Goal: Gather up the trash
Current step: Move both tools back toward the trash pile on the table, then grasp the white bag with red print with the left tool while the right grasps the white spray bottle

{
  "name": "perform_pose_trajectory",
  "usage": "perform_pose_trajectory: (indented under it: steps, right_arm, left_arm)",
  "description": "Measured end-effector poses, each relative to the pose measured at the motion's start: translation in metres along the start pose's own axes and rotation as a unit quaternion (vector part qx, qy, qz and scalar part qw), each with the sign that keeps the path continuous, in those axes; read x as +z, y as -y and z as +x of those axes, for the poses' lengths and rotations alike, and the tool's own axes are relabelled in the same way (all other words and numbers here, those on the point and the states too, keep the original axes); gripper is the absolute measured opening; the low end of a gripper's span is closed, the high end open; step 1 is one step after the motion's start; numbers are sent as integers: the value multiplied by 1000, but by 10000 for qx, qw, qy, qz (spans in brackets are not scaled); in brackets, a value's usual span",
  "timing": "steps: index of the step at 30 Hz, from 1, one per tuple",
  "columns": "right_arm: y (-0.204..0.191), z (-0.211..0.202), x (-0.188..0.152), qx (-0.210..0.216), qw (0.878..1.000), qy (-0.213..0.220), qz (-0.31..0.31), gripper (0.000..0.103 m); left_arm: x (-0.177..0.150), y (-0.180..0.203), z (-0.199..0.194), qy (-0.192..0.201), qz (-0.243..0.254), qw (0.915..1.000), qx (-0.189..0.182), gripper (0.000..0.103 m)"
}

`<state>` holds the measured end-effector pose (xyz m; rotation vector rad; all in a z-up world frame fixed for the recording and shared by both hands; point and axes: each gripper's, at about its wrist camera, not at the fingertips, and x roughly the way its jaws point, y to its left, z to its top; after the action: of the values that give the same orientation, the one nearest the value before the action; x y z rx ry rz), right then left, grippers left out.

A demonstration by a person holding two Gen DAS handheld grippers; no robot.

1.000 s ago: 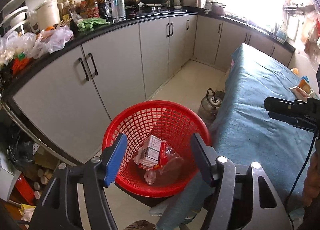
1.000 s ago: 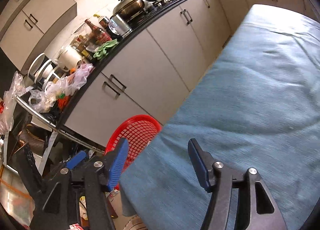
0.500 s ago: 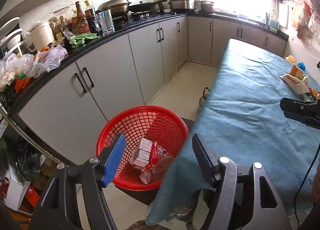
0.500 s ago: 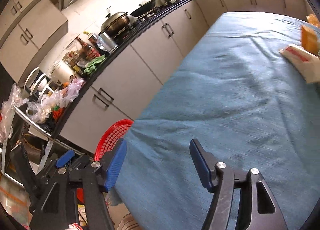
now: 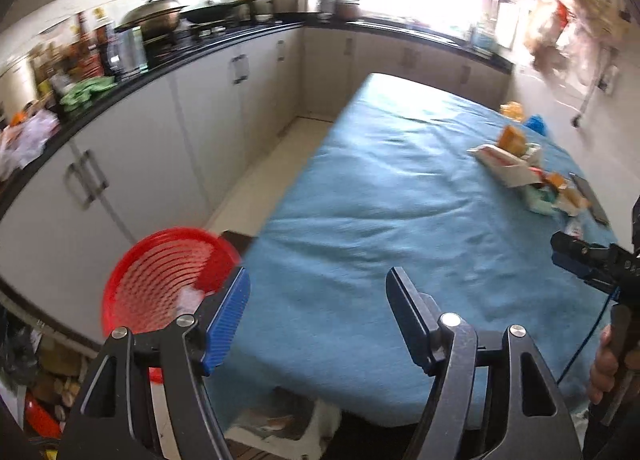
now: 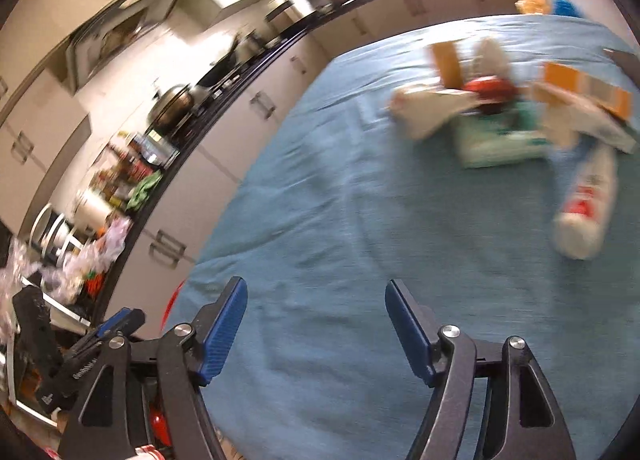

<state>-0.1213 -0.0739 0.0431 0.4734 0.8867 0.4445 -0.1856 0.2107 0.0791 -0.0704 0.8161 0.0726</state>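
With both grippers empty and clear of the basket point(image 5: 160, 280), the step in hand looks like the reach for the next piece of trash; the left gripper point(image 5: 318, 316) has its jaws apart with nothing between them, and the right gripper point(image 6: 316, 324) is opening its jaws, also with nothing between them.

The trash lies in a loose pile point(image 6: 508, 116) at the far right of the blue cloth point(image 6: 360, 220), well apart from either gripper; it seems to be flattened cartons, a pale green wrapper, something red in the middle, and a white bottle point(image 6: 584, 208) lying on its side a little nearer than the rest; blur hides finer detail. The basket sits off the table's near left corner, low beside the cabinets point(image 5: 168, 164), with a few scraps in it.

To do this well, I would pick one piece rather than the heap; the bottle lies alone, so it is probably the cleanest first target; come across its narrow width, not along its length, with the jaws wide enough to straddle it. Keep the fingertips just above the cloth on the way in, since soft fabric can bunch and get pinched along with the item; close only once the piece sits squarely between the pads. The overlapping cartons may drag neighbours along if seized at an edge.
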Motion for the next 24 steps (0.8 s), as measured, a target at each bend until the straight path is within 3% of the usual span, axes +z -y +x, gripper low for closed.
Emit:
perform_pose_trajectory:
  steps: [12,18,24]
  right_arm:
    - [102,-76,20,-876,9918,565,734,79]
    - [124,-80,30,-1002,9899,482,885,79]
    - [133,-66,40,-1190,9877,376,945,79]
  left_arm:
    - [49,95,32,-222,369,9940,-1007,72]
    - [69,140,59,-429,362,9887,-1392,73]
    - [94,171,99,-741,-11,9821,-1732,74]
